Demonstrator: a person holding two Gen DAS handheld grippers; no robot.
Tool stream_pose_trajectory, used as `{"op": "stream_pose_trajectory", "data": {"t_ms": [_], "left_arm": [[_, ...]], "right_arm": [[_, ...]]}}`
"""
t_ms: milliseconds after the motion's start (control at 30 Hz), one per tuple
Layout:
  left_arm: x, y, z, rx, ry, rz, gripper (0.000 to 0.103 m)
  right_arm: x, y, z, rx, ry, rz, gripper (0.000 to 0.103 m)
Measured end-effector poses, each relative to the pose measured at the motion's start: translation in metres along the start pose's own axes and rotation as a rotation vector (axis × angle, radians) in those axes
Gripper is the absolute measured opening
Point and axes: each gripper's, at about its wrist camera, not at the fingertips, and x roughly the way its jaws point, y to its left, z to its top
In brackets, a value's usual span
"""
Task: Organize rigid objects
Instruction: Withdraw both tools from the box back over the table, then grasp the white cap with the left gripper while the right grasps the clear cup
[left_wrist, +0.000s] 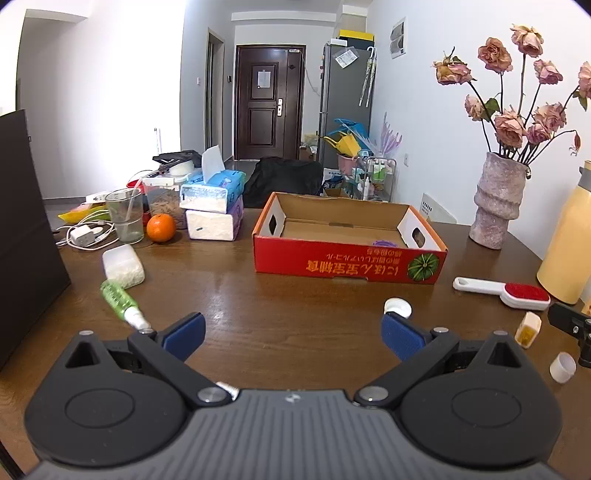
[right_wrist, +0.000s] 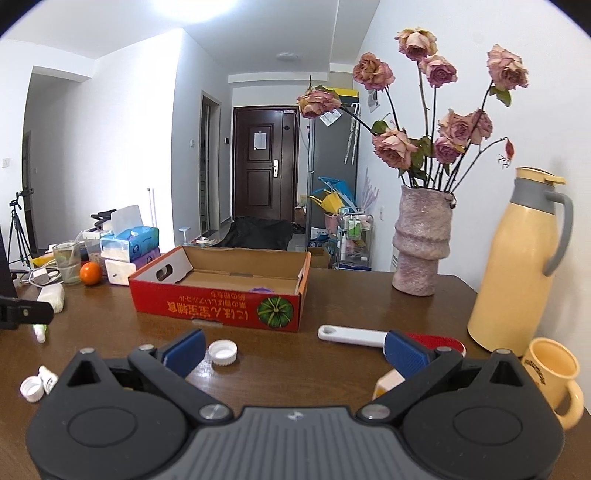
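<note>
Ahead — bare table (left_wrist: 280, 314) before box (left_wrist: 347, 258)

Glossy wood table (left_wrist: 295, 314), matt cardboard box (left_wrist: 347, 264), rough stone-like vase (right_wrist: 421, 243)

Red box (left_wrist: 347, 258) with green pumpkin print, cream-yellow flask (right_wrist: 517, 266), orange fruit (left_wrist: 160, 228)

A red cardboard box (left_wrist: 347, 258) sits open-topped at the table's middle, far side, a purple item (left_wrist: 384, 243) inside. Near it lie a white bottle cap (left_wrist: 397, 306), a white-handled red lint brush (left_wrist: 502, 291) to the right, and a green spray bottle (left_wrist: 120, 301) on its side to the left, beside a white container (left_wrist: 123, 266).
</note>
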Motion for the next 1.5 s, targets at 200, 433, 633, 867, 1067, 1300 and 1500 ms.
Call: {"op": "stream_pose_trajectory", "data": {"t_ms": [200,433,633,867,1067,1300,1500], "left_arm": [[-0.02,0.01,-0.016,-0.003,0.004,0.006,0.103],[-0.039,0.025,-0.036,-0.016,0.017,0.023,0.103],[-0.049,0.041,-0.051,-0.035,0.031,0.048,0.103],[-0.052,0.05,-0.062,-0.04,0.042,0.059,0.103],[-0.04,0.054,-0.068,-0.048,0.07,0.063,0.103],[-0.018,0.066,-0.075,-0.065,0.114,0.101,0.103],[0.001,0.077,-0.078,-0.08,0.153,0.131,0.103]], "right_arm": [[-0.021,0.0,-0.017,0.001,0.018,-0.021,0.103],[-0.042,-0.002,-0.038,0.02,0.044,-0.045,0.103],[-0.057,-0.006,-0.056,0.028,0.075,-0.058,0.103],[-0.071,-0.019,-0.072,0.048,0.078,-0.093,0.103],[-0.067,-0.03,-0.078,0.048,0.094,-0.145,0.103],[-0.046,-0.051,-0.087,0.083,0.14,-0.197,0.103],[-0.024,-0.072,-0.095,0.124,0.166,-0.223,0.103]]}}
